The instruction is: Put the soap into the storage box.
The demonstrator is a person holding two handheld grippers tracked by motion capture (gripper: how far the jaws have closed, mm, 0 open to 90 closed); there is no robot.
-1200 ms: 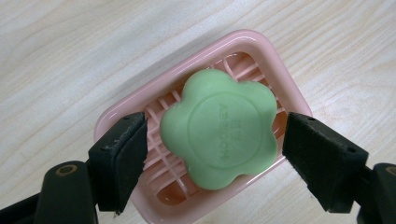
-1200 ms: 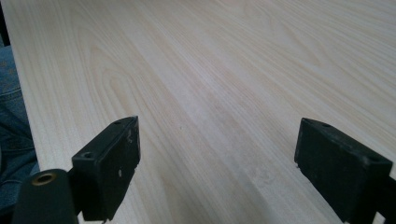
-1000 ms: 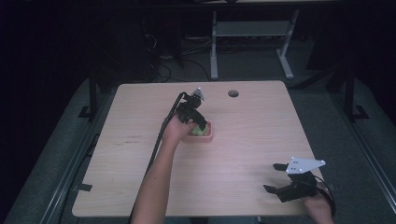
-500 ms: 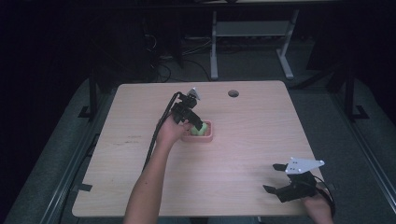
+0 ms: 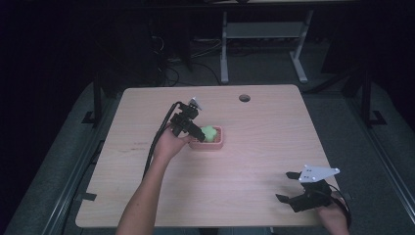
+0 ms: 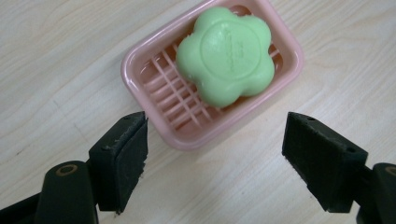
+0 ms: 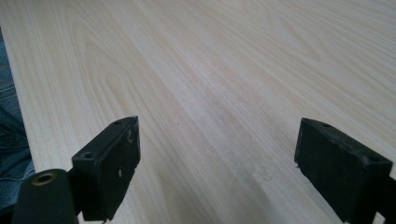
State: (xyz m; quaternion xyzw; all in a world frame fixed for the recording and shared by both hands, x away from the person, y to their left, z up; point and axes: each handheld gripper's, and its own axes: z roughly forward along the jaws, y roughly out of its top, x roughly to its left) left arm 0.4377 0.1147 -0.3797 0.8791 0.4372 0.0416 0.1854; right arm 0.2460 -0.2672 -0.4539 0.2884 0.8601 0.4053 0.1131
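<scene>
the green flower-shaped soap (image 6: 225, 55) lies in the pink soap dish (image 6: 144, 60) near the middle of the high view, so the placing looks done. the left gripper (image 6: 215, 154) hangs just above the dish's near edge, jaws wide apart and holding nothing. the right gripper (image 5: 291, 188), also spread and empty, sits at the lower right of the pale wooden surface (image 5: 264, 147). the room behind is dark, with a desk frame (image 5: 225, 49).
</scene>
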